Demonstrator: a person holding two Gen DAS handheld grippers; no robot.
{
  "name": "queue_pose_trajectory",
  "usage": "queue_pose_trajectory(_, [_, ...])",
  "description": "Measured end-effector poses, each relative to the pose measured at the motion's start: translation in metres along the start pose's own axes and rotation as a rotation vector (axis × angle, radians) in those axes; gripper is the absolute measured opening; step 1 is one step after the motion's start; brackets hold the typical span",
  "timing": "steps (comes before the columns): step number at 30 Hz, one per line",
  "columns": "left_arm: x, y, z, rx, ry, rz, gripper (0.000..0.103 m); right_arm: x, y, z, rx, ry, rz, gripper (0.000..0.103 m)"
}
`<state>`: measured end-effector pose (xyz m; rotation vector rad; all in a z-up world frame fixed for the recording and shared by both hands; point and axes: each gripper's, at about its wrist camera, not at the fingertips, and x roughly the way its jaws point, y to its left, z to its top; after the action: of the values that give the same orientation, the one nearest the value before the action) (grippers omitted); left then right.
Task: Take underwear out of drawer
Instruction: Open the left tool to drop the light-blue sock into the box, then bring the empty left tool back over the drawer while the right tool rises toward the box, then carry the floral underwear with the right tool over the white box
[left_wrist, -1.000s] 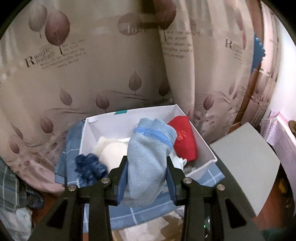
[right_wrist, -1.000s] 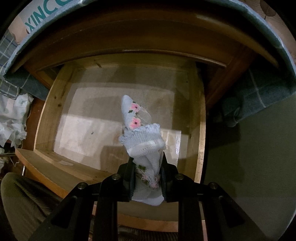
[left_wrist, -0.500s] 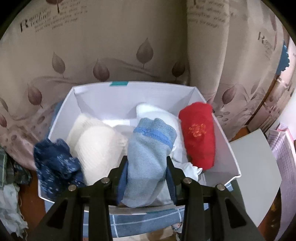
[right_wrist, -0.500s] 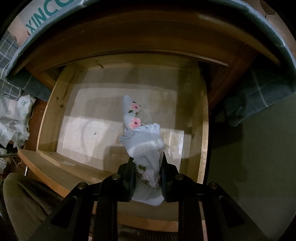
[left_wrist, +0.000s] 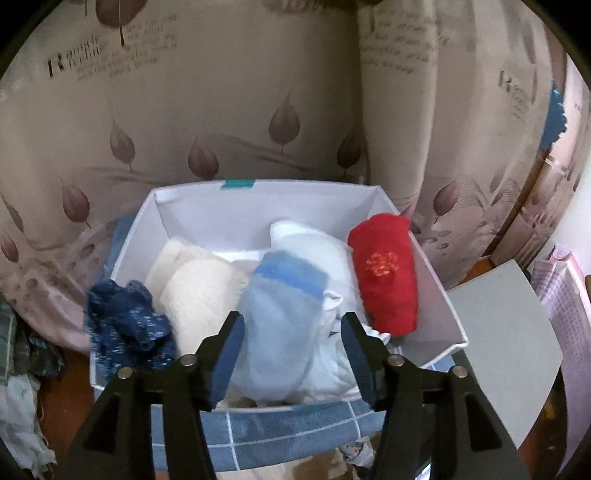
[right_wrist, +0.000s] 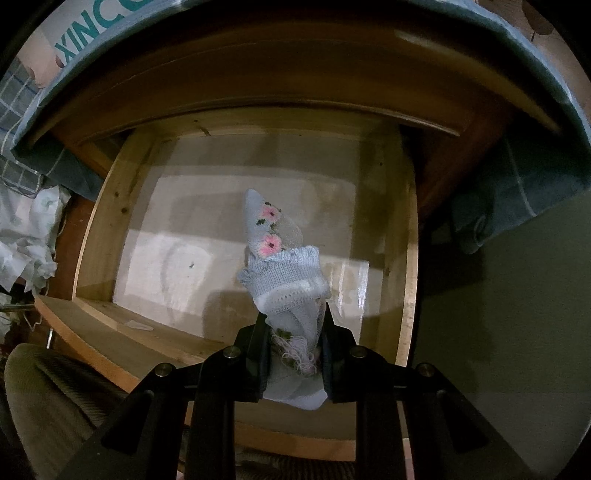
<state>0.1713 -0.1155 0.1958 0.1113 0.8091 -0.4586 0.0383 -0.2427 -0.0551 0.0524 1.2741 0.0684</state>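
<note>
Fabric fills the left wrist view: the left gripper (left_wrist: 291, 328) hangs over a white box (left_wrist: 436, 280) holding rolled garments, among them a cream roll (left_wrist: 199, 291), a red roll (left_wrist: 384, 273) and a dark blue piece (left_wrist: 125, 325) draped on the near-left rim. Its fingers (left_wrist: 231, 343) have just been opening and now stand apart, with the light blue garment (left_wrist: 280, 317) lying between them among the others; the pads look clear of it on the right, less surely on the left. I judge this the release step; next the left hand should lift straight away without snagging the cloth. The box's front wall is hidden behind the gripper.

Seen from the right wrist, the right gripper (right_wrist: 293, 332) is closed tight on a pale blue floral garment (right_wrist: 280, 269), held up above the wooden drawer (right_wrist: 99, 229), whose visible floor is bare. This piece looks ready to be carried to the box. The drawer's back is in deep shadow and its near edge is cut off, so whether anything remains there is unclear.
</note>
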Motion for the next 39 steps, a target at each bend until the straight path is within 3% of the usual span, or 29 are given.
queue_pose_trajectory(4, [-0.037,-0.005,-0.013,0.033,-0.074,0.024,0.061,-0.001,0.000,0.000,-0.001,-0.004,-0.005,0.021])
queue_pose_trajectory(9, [-0.075,-0.002,-0.061,0.053,-0.137,0.078,0.067,-0.005,-0.001,-0.003,0.004,-0.029,-0.006,0.021])
queue_pose_trajectory(13, [-0.071,0.011,-0.119,0.035,-0.091,0.140,0.067,-0.017,0.003,-0.006,-0.011,-0.089,-0.012,0.021])
queue_pose_trajectory(18, [-0.040,0.039,-0.177,-0.065,0.036,0.145,0.067,-0.032,0.003,-0.006,-0.010,-0.146,0.009,0.021])
queue_pose_trajectory(21, [-0.025,0.051,-0.205,-0.100,0.072,0.183,0.067,-0.048,0.000,-0.006,0.022,-0.162,0.061,0.021])
queue_pose_trajectory(27, [-0.010,0.054,-0.237,-0.102,0.047,0.290,0.067,-0.108,-0.004,0.002,0.010,-0.217,0.114,0.021])
queue_pose_trajectory(34, [0.010,0.055,-0.260,-0.129,0.077,0.292,0.067,-0.209,-0.009,0.032,0.001,-0.356,0.166,0.021])
queue_pose_trajectory(39, [0.011,0.058,-0.260,-0.155,0.068,0.276,0.067,-0.259,0.000,0.074,-0.026,-0.465,0.131,0.021])
